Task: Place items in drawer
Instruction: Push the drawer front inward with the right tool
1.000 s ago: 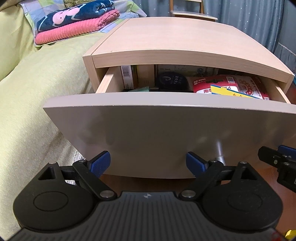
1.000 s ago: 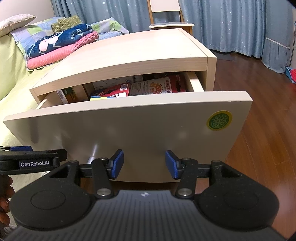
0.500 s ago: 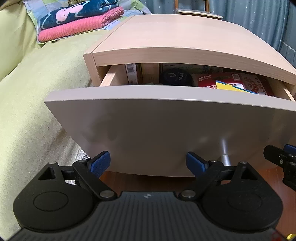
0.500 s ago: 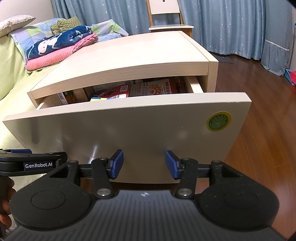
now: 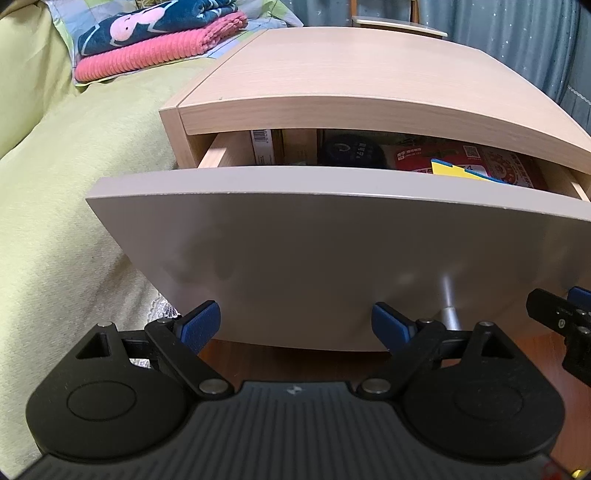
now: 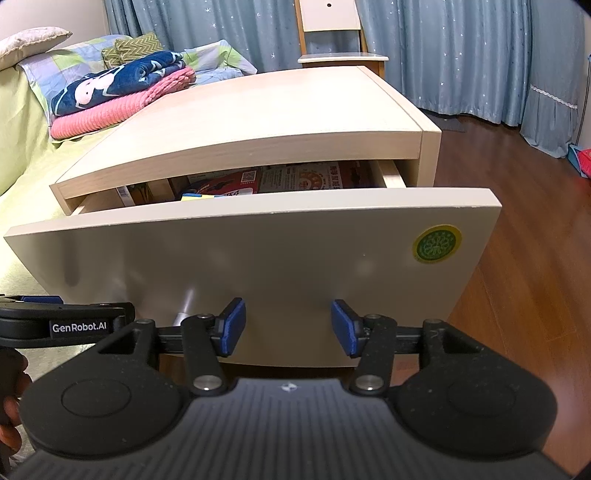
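A pale wooden bedside cabinet (image 5: 351, 77) (image 6: 266, 110) has its drawer partly out. The curved drawer front (image 5: 332, 251) (image 6: 258, 258) fills both views. Inside lie a red packet (image 5: 476, 162) (image 6: 303, 177), a yellow and blue card (image 5: 454, 171) (image 6: 195, 196), a dark round item (image 5: 351, 153) and a small box (image 5: 263, 149). My left gripper (image 5: 295, 325) is open, its blue pads against the front's lower edge. Just right of it, my right gripper (image 6: 288, 326) is open and empty at the same edge.
A bed with a green cover (image 5: 55, 192) lies left of the cabinet, with folded pink and blue towels (image 5: 159, 40) on it. Wooden floor (image 6: 524, 295) lies to the right. A chair (image 6: 332, 33) and blue curtains (image 6: 461, 55) stand behind. A round green sticker (image 6: 436, 243) marks the drawer front.
The drawer has slid further into the cabinet, so less of its contents shows. Both grippers have followed the front forward and stay open.
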`<state>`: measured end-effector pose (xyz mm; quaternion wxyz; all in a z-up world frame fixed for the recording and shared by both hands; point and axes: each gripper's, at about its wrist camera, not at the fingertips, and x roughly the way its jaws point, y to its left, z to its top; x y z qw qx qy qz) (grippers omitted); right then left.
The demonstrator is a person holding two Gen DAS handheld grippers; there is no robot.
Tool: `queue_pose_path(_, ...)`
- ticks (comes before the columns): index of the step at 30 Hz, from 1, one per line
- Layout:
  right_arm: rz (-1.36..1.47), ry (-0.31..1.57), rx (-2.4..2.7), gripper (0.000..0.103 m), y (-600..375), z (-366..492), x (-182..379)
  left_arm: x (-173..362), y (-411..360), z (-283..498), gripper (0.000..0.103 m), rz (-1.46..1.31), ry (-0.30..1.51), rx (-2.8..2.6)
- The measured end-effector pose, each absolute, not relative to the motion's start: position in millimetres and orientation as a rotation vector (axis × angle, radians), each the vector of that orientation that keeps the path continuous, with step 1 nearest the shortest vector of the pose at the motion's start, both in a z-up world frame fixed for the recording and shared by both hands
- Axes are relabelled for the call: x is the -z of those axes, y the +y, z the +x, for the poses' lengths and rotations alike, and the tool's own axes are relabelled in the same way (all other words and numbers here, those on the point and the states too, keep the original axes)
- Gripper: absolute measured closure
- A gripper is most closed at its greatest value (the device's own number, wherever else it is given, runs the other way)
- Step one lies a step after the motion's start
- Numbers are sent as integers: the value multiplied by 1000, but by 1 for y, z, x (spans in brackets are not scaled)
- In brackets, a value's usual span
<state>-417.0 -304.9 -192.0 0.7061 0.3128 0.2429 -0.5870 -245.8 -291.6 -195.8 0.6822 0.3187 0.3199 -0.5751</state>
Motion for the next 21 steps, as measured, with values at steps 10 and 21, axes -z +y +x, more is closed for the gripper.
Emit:
queue_pose_path(10,687,548,1309,53,-307,-414,192,196,-291,-244,12,712,727,1294)
queue_pose_path(21,684,551,1308,51,-309,-414,192,196,-292,-244,12,707,733,1292)
